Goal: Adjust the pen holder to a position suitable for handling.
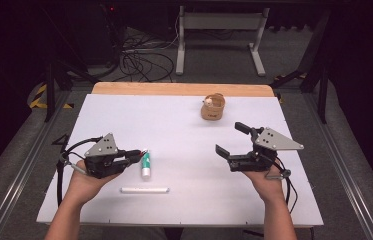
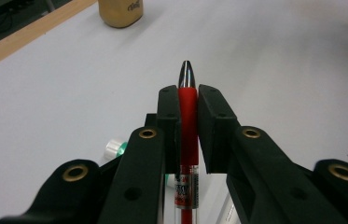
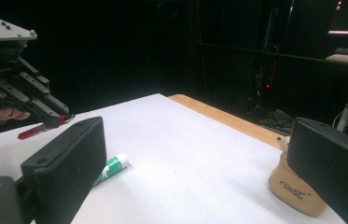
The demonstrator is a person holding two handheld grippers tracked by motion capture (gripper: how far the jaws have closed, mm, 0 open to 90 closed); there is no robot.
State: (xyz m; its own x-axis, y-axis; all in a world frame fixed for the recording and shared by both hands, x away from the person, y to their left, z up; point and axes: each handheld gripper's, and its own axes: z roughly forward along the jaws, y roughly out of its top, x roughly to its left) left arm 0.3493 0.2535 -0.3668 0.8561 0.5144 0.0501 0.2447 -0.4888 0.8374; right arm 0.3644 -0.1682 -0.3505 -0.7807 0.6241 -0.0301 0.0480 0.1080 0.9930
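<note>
My left gripper point(image 2: 188, 100) is shut on a red pen point(image 2: 188, 122), whose silver tip pokes out past the jaws. In the high view this left gripper point(image 1: 134, 154) hovers at the table's left, just beside a green and white tube point(image 1: 146, 165) lying on the white table top point(image 1: 174, 125). My right gripper point(image 1: 234, 139) stands open at the right, nothing between its jaws. The right gripper view looks across its wide jaws point(image 3: 195, 133) at the left gripper point(image 3: 50, 112) with the red pen point(image 3: 34, 131) and the tube point(image 3: 111, 168).
A tan cup-like holder point(image 1: 213, 107) stands near the far edge, right of centre, also seen as the holder point(image 3: 293, 186) close to my right jaw. A white stick-shaped pen point(image 1: 144, 190) lies near the front edge. Beyond the table are cables and a white frame.
</note>
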